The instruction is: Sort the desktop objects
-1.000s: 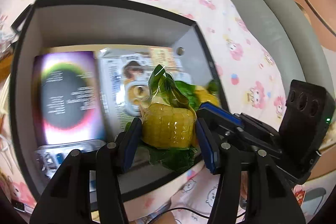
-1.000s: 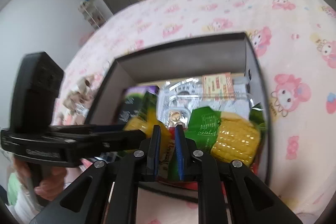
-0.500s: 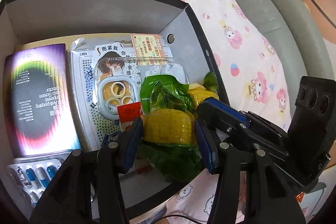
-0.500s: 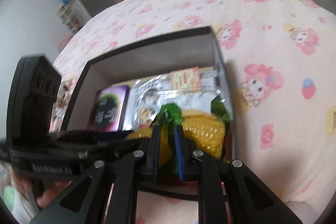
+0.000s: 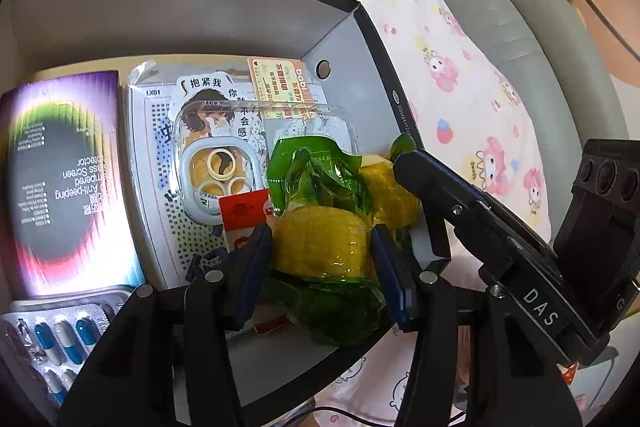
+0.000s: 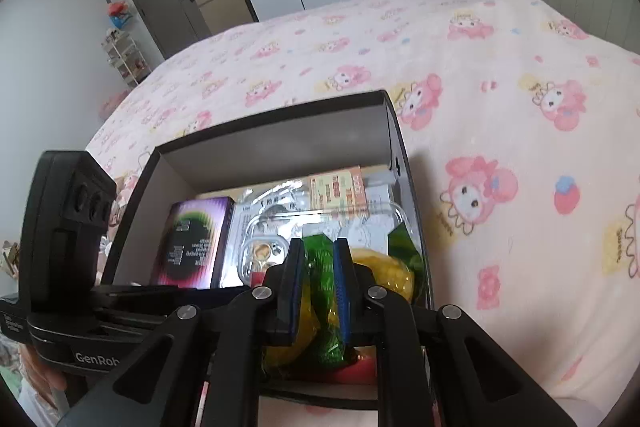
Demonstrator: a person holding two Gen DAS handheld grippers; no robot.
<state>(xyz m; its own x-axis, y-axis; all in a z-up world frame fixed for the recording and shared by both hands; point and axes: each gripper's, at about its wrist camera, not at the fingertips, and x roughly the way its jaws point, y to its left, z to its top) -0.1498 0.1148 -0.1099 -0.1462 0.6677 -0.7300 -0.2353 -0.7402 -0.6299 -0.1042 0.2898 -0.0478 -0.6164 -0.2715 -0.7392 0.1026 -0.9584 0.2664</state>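
Left wrist view shows the left hand-held gripper clamped across a packaged corn cob, its blue pads pressed to both sides, low in the right near corner of the open box on the bed. The right hand-held gripper is clenched on the pack's green wrapper. A screen protector box lies by the left wall, a blister pack of capsules in the near left corner
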